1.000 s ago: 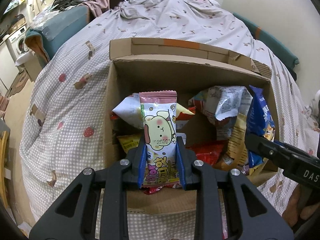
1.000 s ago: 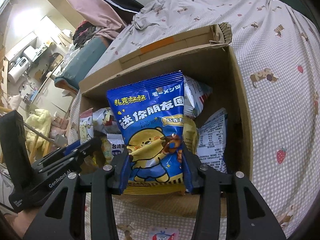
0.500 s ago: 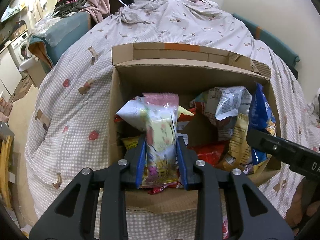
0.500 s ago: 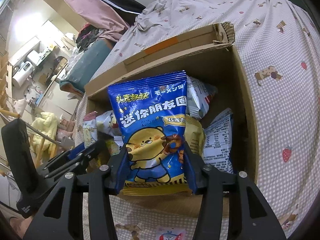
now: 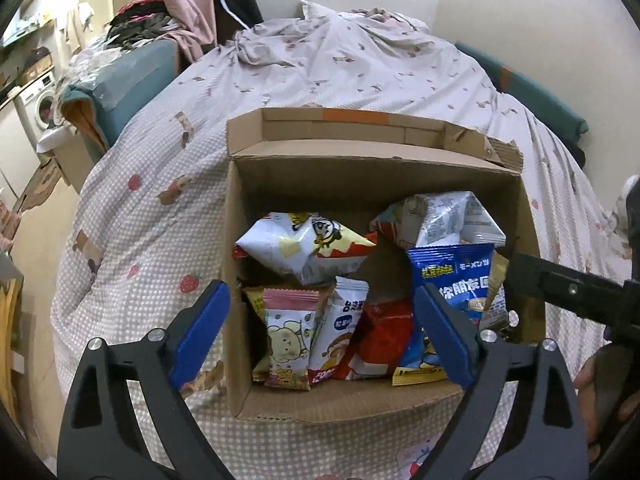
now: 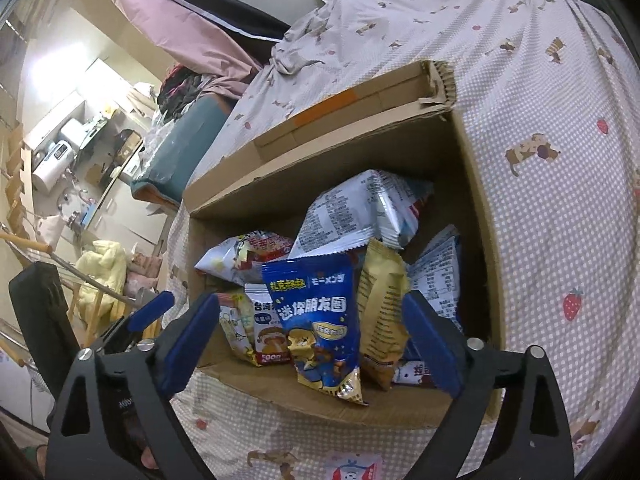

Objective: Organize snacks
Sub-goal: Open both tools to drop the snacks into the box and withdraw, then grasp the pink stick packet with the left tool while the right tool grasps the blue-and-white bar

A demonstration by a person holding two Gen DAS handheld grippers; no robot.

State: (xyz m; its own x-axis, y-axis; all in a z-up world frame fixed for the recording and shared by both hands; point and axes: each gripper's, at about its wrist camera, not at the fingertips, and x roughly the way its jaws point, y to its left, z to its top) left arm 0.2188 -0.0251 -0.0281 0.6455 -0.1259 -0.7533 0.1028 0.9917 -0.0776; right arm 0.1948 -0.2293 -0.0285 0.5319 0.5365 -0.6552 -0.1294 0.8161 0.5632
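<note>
An open cardboard box sits on a bed and holds several snack packs. A pink-topped pack with a cartoon bear leans at the box's near left. A blue pack with a bear stands near the front middle. My left gripper hangs above the near edge, its jaws opening wide, pads clear of the pink pack below. My right gripper is likewise opening, the blue pack standing between its fingers without touching the pads.
Other packs fill the box: a white one, a silver one, a gold one, a red one. The checked bedsheet surrounds the box. A teal cushion and laundry lie at the left.
Both grippers have opened. The pink pack dropped from the left jaws into the box's near left; the blue pack slid down from the right jaws and now stands in the box.
</note>
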